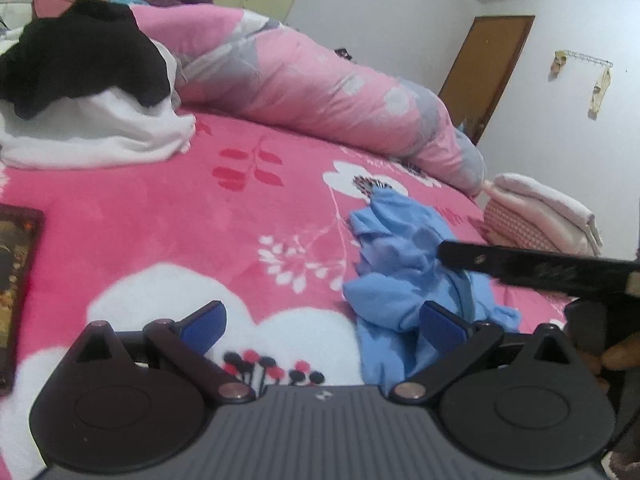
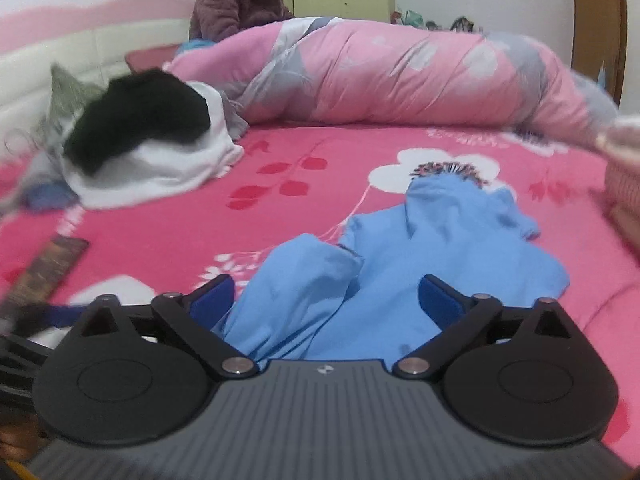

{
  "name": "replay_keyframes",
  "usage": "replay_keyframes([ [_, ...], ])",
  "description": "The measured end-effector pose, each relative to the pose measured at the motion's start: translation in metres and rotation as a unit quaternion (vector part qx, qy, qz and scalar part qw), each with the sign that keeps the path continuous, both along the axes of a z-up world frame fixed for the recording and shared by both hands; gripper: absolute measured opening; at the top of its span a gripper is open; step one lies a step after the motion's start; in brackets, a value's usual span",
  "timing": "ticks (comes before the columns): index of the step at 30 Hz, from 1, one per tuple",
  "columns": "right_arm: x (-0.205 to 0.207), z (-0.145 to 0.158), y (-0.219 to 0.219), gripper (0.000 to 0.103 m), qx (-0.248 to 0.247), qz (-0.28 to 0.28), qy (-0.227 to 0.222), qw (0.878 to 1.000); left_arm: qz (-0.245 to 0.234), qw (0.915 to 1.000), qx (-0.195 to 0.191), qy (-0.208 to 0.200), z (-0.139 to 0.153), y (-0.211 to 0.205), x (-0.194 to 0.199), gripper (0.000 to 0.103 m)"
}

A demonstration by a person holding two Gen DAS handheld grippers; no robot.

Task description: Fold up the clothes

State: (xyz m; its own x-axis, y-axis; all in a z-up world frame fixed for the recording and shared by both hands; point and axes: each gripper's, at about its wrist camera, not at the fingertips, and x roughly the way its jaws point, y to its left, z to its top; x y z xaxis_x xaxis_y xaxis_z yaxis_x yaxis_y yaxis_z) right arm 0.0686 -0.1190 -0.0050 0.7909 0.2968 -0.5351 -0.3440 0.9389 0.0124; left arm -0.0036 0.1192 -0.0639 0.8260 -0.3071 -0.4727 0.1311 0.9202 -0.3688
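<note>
A crumpled light blue garment lies on the pink flowered bed blanket, right of centre in the left wrist view. My left gripper stands open low over the blanket, its right pad at the garment's near edge and nothing between the pads. One black finger of my right gripper reaches in from the right above the garment. In the right wrist view the blue garment spreads out ahead, and a fold of it lies between the jaws of my open right gripper; the pads do not press it.
A heap of black and white clothes sits at the back left. A rolled pink quilt runs along the far side. Folded pale cloths are stacked at the right. A dark flat card lies at the left. A person in a purple jacket sits behind.
</note>
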Motion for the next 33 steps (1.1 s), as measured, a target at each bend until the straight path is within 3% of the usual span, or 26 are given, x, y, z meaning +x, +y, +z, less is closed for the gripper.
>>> replay_keyframes([
  [1,0.003,-0.003,0.004,0.087,-0.009,0.001,-0.002,1.0,0.002,1.0,0.004,-0.002,0.001,0.0,0.001,0.102],
  [3,0.01,-0.01,0.005,0.061,-0.011,0.005,0.013,1.0,0.006,0.9999,0.014,-0.007,0.003,-0.001,0.004,0.101],
  [4,0.013,-0.014,0.003,0.055,-0.006,0.005,0.024,1.0,0.008,0.9997,0.02,-0.01,0.004,-0.002,0.005,0.1],
  [6,0.017,-0.018,-0.001,0.025,0.005,0.009,0.042,0.999,0.009,0.9994,0.029,-0.017,0.007,-0.004,0.008,0.1],
  [8,0.015,-0.016,-0.007,0.008,0.017,0.01,0.04,0.999,0.01,0.999,0.038,-0.022,0.01,-0.006,0.013,0.098],
  [15,-0.01,0.006,-0.062,0.005,0.082,-0.003,-0.005,0.997,0.002,0.9951,0.092,-0.037,0.019,-0.021,0.049,0.087],
  [24,-0.057,0.029,-0.17,0.004,0.182,-0.054,-0.076,0.979,-0.072,0.9779,0.186,-0.062,0.024,-0.079,0.12,0.087],
  [27,-0.071,0.02,-0.204,0.004,0.215,-0.069,-0.087,0.97,-0.1,0.9723,0.201,-0.064,0.02,-0.101,0.138,0.087],
  [33,-0.077,-0.017,-0.238,0.004,0.234,-0.101,-0.045,0.966,-0.136,0.9517,0.267,-0.064,0.004,-0.134,0.167,0.087],
])
